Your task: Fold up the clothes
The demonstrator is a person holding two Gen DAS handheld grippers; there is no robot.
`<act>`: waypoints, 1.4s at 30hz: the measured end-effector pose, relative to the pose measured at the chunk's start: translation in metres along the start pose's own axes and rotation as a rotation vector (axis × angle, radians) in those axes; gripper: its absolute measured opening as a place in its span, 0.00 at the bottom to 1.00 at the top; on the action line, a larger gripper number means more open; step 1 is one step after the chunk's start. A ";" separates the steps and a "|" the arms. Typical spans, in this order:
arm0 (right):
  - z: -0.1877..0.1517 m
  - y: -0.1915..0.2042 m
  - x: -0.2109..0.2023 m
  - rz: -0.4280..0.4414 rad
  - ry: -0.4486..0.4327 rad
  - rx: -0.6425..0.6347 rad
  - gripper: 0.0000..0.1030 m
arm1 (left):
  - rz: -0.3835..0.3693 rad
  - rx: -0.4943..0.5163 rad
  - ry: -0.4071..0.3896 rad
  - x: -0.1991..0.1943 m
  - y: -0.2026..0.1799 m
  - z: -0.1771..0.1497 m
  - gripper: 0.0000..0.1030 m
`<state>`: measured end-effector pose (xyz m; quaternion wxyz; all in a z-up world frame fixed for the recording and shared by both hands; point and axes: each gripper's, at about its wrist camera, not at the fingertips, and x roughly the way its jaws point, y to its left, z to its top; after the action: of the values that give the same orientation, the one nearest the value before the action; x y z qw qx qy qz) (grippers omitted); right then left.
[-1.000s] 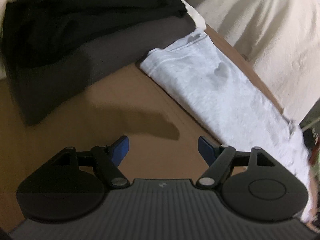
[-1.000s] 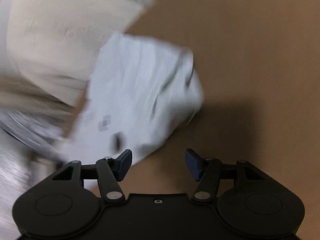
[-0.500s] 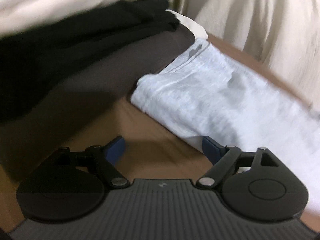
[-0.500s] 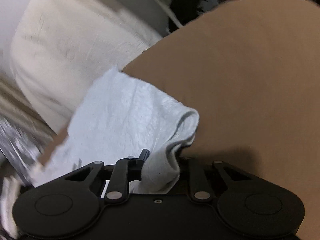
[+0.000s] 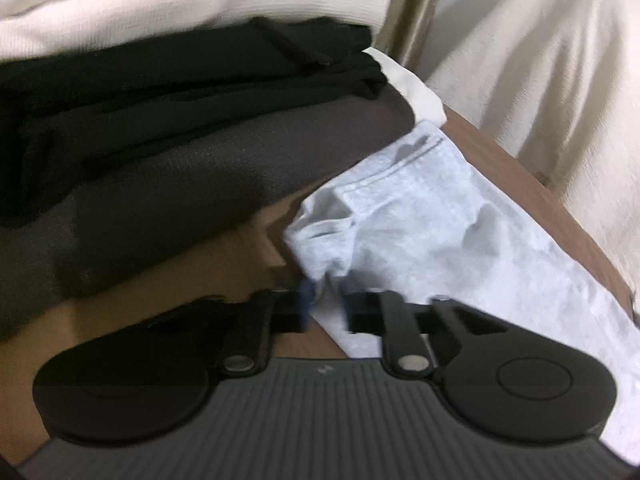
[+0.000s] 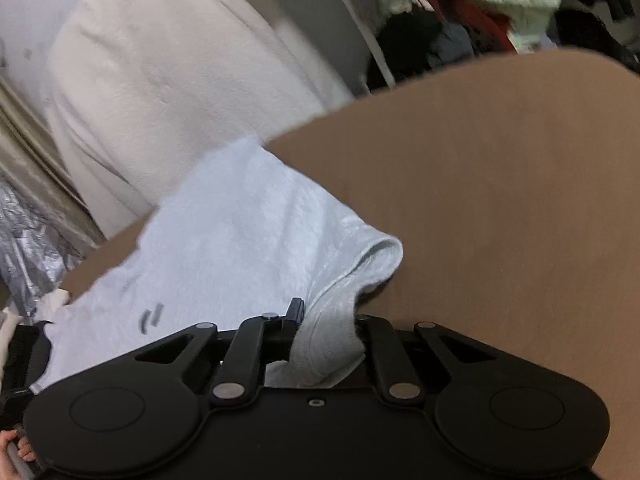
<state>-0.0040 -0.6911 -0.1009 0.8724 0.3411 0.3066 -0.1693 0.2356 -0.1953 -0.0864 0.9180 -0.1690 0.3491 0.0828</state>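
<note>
My left tool [image 5: 326, 300] has just closed onto the grey garment [image 5: 432, 232]. My right tool [image 6: 326, 336] has been closing too and clamps its other end on the brown surface [image 6: 500, 180].

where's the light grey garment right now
The light grey garment lies on the brown table, right of the folded clothes stack in the left wrist view, with both grippers clamped on its near edge.

Dim indoor light, motion blur, fisheye-bent edges.

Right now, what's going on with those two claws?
Left gripper, right gripper just closed on light grey garment. Folded stack close beside.
</note>
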 end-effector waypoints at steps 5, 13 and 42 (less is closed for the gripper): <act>0.007 0.010 -0.013 0.024 -0.054 -0.046 0.10 | 0.018 0.227 -0.055 -0.017 -0.010 -0.006 0.06; 0.015 0.014 -0.036 0.042 -0.102 -0.059 0.09 | -0.016 0.329 -0.116 -0.055 -0.018 -0.002 0.06; -0.002 0.024 -0.176 -0.206 -0.041 -0.207 0.09 | -0.129 0.353 0.095 -0.203 0.068 -0.060 0.06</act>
<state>-0.1255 -0.6575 0.0243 0.8869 0.2125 0.3380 -0.2322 0.0298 -0.1616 -0.0102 0.9193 -0.0311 0.3895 -0.0471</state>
